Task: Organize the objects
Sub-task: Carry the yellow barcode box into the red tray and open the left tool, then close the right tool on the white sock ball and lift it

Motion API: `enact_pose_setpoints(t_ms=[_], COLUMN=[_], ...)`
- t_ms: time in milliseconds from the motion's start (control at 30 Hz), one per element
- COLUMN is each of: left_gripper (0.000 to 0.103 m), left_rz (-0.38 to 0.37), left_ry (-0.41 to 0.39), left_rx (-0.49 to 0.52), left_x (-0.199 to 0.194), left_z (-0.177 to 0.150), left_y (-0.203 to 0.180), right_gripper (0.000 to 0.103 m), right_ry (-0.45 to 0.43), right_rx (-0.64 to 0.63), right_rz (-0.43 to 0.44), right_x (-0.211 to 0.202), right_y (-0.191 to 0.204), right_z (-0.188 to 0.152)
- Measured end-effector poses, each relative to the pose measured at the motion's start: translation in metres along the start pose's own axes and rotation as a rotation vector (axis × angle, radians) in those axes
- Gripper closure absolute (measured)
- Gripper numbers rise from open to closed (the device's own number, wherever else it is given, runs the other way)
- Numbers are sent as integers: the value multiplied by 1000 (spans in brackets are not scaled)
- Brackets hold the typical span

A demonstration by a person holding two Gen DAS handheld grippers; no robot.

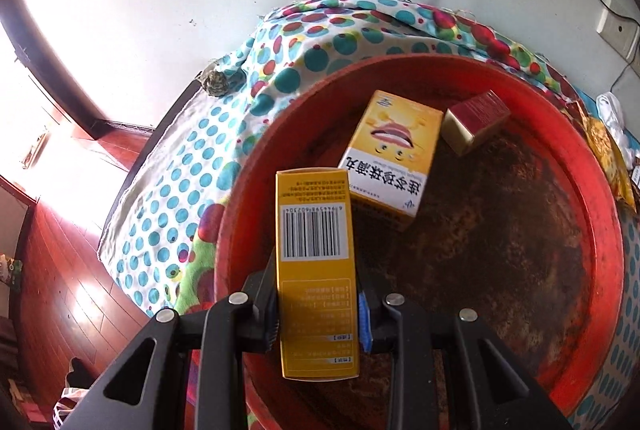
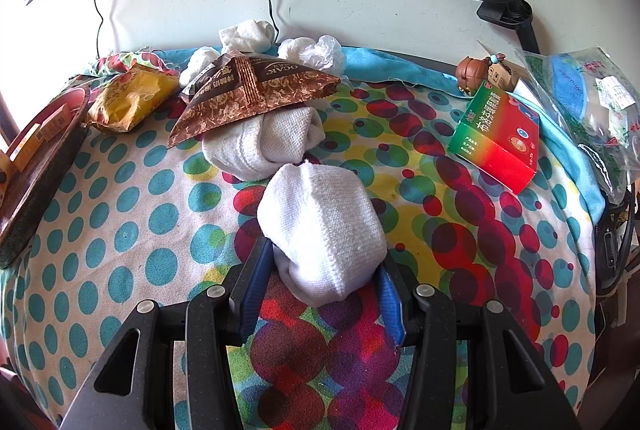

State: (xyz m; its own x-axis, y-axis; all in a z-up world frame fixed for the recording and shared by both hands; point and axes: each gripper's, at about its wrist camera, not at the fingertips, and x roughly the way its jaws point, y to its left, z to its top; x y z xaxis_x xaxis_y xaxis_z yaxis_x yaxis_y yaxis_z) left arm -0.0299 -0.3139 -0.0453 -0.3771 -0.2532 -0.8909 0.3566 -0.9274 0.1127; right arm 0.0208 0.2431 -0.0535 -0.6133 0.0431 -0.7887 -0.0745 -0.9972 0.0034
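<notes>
In the left wrist view my left gripper point(image 1: 318, 314) is shut on a yellow box with a barcode point(image 1: 314, 262), held over the left rim of a round red tray point(image 1: 600, 214). In the tray lie another yellow medicine box point(image 1: 390, 158) and a small red and gold box point(image 1: 476, 120). In the right wrist view my right gripper point(image 2: 320, 278) is shut on a rolled white sock point(image 2: 322, 230) just above the dotted cloth. The tray's edge point(image 2: 36, 166) shows at the far left.
On the cloth lie another white sock roll point(image 2: 264, 146), a brown snack packet point(image 2: 256, 90), a yellow packet point(image 2: 128, 102), a red-green medicine box point(image 2: 496, 134), plastic bags point(image 2: 580, 102), a small brown figurine point(image 2: 472, 74) and more white rolls point(image 2: 248, 34). Wall sockets and cables are behind.
</notes>
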Motion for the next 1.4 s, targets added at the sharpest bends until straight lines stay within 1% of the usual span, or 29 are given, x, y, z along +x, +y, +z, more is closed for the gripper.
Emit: enact_pose_setpoints(t_ms=[133,233,367,467,533,767,867,1033,1133,1233,1367,1400], left_gripper=[71,71,68,67,66,62,62,61,61,60,60,60], left_rz=[15,3,12,-6,0,6,3,-16,-11,-30,-91,-110], left_ry=[-9,-16,-2,3,-5,-48,-58,-83,-118,-152,-171,-173], left_rx=[-15,-33,-59,-67,-62,-43,-62,-78,-54,-21,4,5], left_x=[2,3,8,9,7,-5,-12,-31,-45,-63,-78,-81], left_z=[4,3,2,1,0,-1,-2,-6,-13,-23,-36,-39], left_y=[2,5,9,10,9,7,11,10,1,-13,-31,-36], right_gripper=[56,56,56,56,56,56,56,56,56,56,56,54], right_ry=[0,0,0,0,0,0,0,0,0,0,0,0], right_rx=[0,0,0,0,0,1,1,1,0,-1,-1,-2], right_rz=[-1,-1,-2,-2,-2,-4,-5,-6,-10,-9,-9,-13], right_x=[0,0,0,0,0,0,0,0,0,0,0,0], right_y=[0,0,1,1,1,1,2,2,1,2,3,3], right_z=[0,1,1,1,1,1,1,1,1,1,1,1])
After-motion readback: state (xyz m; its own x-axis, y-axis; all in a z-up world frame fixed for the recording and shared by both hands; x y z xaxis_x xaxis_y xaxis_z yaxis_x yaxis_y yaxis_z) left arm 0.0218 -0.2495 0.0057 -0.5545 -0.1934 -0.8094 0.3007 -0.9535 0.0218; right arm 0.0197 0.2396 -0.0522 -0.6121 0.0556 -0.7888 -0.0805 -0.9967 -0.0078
